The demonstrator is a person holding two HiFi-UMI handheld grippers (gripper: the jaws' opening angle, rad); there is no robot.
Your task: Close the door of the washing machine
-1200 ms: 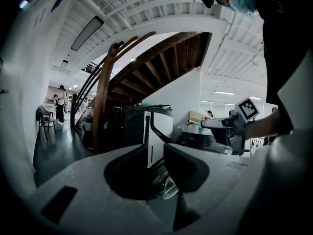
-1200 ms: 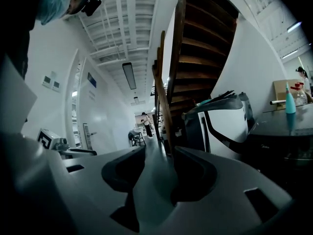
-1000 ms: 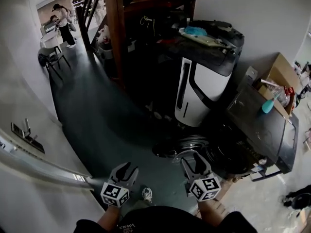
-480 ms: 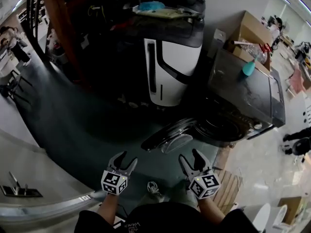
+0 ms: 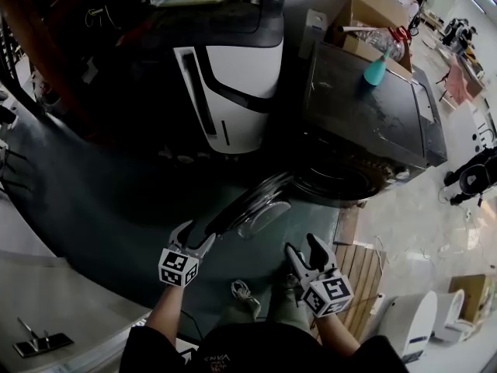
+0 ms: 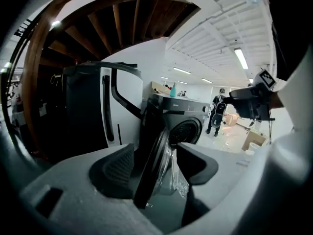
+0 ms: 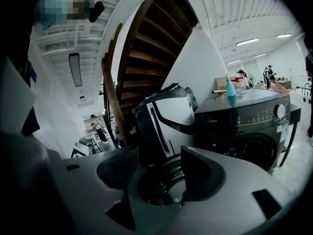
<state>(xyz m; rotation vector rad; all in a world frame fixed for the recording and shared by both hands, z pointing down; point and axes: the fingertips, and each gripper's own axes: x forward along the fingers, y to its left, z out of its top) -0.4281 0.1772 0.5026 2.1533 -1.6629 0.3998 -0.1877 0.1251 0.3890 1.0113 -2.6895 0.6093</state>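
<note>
Left gripper (image 5: 193, 238): jaws apart, having just been opening; the door's (image 5: 250, 210) rim shows edge-on in the gap, with neither pad pressing on it.
Right gripper (image 5: 305, 249): jaws apart, nothing clamped; near the door, on its glass side.
Door look: round, dark rim, clear bulging glass.
Door place: swung wide open, low, between the grippers and the washing machine (image 5: 365, 115).
Door direction: stands on edge; its long line runs from the drum opening (image 5: 342, 183) toward the left gripper.
Washing machine: dark front-loader, with a teal bottle (image 5: 375, 70) on top.
</note>
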